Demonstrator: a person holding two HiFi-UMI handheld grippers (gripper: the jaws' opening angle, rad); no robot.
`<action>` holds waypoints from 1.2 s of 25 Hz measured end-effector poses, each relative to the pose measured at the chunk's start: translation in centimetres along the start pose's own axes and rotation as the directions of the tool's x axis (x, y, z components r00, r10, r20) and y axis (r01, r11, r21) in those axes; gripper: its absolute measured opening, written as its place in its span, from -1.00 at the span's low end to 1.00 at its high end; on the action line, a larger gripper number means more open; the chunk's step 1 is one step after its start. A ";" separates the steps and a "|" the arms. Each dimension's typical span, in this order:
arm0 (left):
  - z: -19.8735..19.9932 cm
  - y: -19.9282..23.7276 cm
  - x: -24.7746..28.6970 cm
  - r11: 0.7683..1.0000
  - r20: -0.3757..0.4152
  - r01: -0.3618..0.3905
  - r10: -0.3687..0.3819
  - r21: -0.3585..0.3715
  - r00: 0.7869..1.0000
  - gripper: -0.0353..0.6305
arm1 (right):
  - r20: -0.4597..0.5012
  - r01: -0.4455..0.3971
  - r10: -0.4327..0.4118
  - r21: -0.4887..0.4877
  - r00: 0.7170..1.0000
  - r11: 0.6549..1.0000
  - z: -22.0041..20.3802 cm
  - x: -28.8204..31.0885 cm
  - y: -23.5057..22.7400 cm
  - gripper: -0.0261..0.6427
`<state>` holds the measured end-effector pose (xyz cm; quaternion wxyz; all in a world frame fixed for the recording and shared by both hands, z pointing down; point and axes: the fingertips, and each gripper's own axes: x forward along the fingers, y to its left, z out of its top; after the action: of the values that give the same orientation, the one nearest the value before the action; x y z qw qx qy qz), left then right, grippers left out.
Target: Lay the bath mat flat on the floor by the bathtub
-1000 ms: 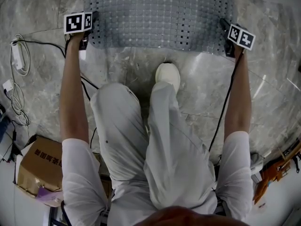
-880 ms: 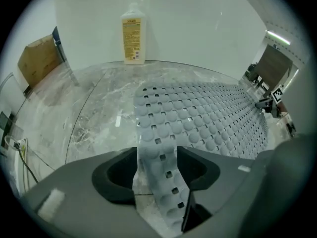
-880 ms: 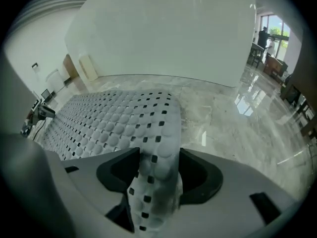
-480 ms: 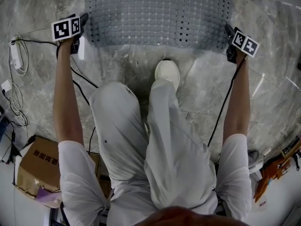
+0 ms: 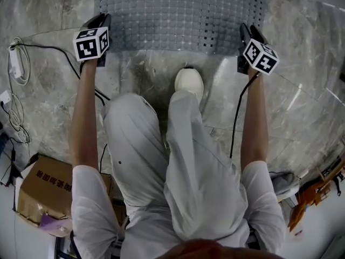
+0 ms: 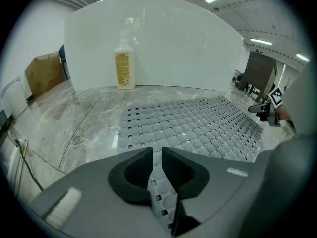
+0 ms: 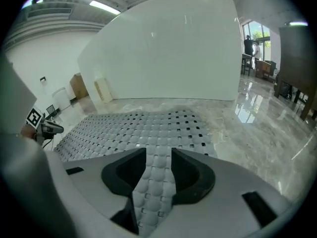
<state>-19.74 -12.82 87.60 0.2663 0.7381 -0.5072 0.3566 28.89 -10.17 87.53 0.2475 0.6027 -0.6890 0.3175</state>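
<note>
The grey perforated bath mat (image 5: 178, 15) lies spread on the marble floor in front of the white bathtub wall (image 6: 163, 48). My left gripper (image 5: 101, 21) is at the mat's near left corner and my right gripper (image 5: 245, 31) at its near right corner. Both pairs of jaws have just been closing. In the left gripper view a narrow strip of mat (image 6: 198, 128) runs up between the jaws of the left gripper (image 6: 157, 157), pinched. The right gripper view shows a wider strip of mat (image 7: 133, 128) filling the gap of the right gripper (image 7: 158, 165).
A yellow-labelled bottle (image 6: 124, 66) stands by the tub wall at the mat's far left. White cables and a plug strip (image 5: 21, 53) lie left of my arm. A cardboard box (image 5: 46, 190) sits near left, and my shoe (image 5: 188, 82) stands just short of the mat's near edge.
Both grippers came inward from beside the mat onto its near corners, and their jaws closed over the edge. The marker cubes look larger and tilted towards me.
</note>
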 end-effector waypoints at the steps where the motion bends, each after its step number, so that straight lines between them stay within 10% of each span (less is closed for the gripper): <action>1: 0.1 -0.6 0.0 1.000 0.009 -0.008 0.008 0.017 1.000 -0.72 | 0.007 -0.014 0.014 -0.004 1.000 1.000 0.0 0.1 1.0 -0.44; 12: 3.0 -6.8 -0.1 0.997 0.131 -0.038 0.029 0.062 0.991 -0.90 | 0.065 -0.103 0.105 -0.048 0.992 0.994 1.2 0.8 6.3 -0.70; 30: 3.5 -13.1 -1.7 0.988 0.076 0.153 -0.153 0.016 0.985 -0.90 | -0.033 -0.183 0.181 -0.071 0.983 0.981 1.2 -2.7 12.5 -0.92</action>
<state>-6.96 -10.02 83.72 0.2695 0.7893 -0.4572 0.3088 16.98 -8.32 83.02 0.2485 0.5235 -0.7492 0.3209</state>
